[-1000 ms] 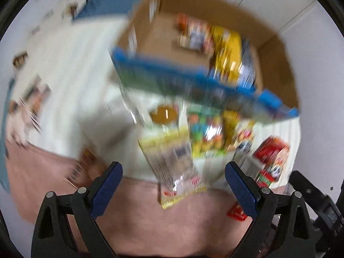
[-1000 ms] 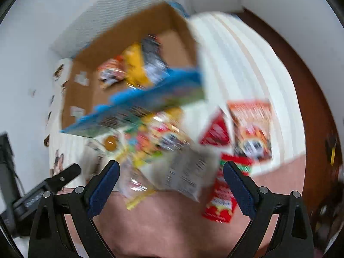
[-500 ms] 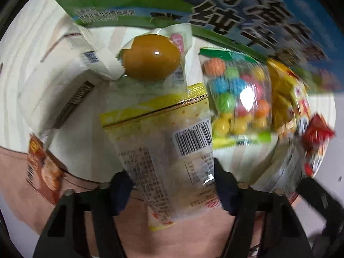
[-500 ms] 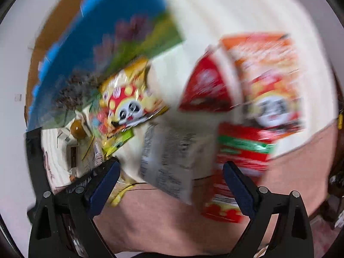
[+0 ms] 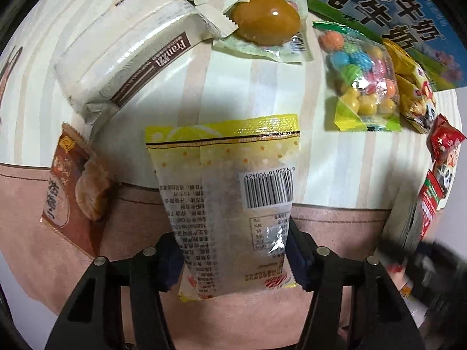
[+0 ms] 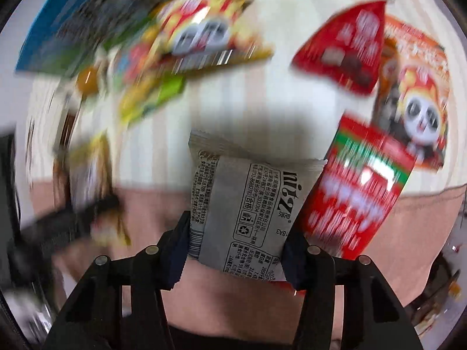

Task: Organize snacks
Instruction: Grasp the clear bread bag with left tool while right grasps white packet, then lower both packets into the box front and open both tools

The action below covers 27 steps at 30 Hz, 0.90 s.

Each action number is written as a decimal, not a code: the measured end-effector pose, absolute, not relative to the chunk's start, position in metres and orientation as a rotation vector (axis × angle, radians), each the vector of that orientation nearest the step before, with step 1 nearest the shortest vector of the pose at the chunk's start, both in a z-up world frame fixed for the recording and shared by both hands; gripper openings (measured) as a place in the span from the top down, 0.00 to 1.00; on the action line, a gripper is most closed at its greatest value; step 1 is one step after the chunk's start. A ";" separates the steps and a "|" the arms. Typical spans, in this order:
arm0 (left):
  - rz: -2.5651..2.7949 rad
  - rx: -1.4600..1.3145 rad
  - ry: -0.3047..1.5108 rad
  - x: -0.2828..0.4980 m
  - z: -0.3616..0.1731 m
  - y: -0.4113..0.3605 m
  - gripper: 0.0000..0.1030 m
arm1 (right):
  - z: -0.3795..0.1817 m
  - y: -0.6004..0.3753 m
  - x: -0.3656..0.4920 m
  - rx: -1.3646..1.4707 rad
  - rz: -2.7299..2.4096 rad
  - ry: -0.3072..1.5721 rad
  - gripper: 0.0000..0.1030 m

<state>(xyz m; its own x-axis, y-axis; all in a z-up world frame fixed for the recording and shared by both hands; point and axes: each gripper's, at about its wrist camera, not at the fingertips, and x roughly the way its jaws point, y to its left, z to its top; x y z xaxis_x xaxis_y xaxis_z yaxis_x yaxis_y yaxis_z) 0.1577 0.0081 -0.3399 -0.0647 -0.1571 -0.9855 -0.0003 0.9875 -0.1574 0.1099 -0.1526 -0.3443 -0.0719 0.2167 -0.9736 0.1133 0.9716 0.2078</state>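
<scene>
Left gripper pointing down at striped cloth; jaws opening slightly, blue pads still pressed on both sides of yellow pouch, barcode side up, pouch lying across edge between cloth and pink surface. Ahead-left of left gripper: white Franzzi pack, tilted. Left of gripper, just beside pouch: brown cookie packet, overlapping cloth edge. Straight ahead, well beyond pouch: sealed brown egg, touching end flap of Franzzi pack. Ahead-right: candy bag with coloured balls, its right side touching yellow panda bag. Far edge: blue-green carton with large printed characters. Far right: red packets, blurred, details not readable. Right gripper also pointing down; jaws closing, pads against both sides of grey pack, print side up, straddling same cloth edge. Immediately right of grey pack, touching it: red-green packet. Ahead-right: orange panda bag, partly under red-green packet, and red triangular pouch beside it. Ahead-left: yellow panda bag and carton, strongly motion-blurred. Left of right gripper: dark blurred shape of other gripper with yellow pouch, outlines not resolvable. Both snacks grasped, resting at surface level; lift-off cannot be judged.
</scene>
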 end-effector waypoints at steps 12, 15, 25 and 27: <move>-0.132 0.019 1.564 0.139 -0.331 -0.004 0.54 | -0.353 -0.170 0.081 0.375 -0.041 1.577 0.43; -0.133 0.074 1.564 0.118 -0.335 -0.008 0.55 | -0.354 -0.168 0.074 0.338 -0.038 1.559 0.49; -0.217 0.037 1.426 0.127 -0.260 -0.028 0.61 | -0.261 -0.152 0.083 0.384 0.148 1.435 0.52; -0.236 0.010 1.385 0.139 -0.235 -0.028 0.61 | -0.235 -0.154 0.094 0.403 0.182 1.387 0.52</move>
<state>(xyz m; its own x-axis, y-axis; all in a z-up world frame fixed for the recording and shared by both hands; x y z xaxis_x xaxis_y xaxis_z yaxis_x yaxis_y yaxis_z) 0.1388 -0.0284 -0.2355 0.1654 -0.1594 -0.9733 0.1717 0.9764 -0.1308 0.0943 -0.1539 -0.2351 0.1823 0.3577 -0.9159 0.1097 0.9183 0.3804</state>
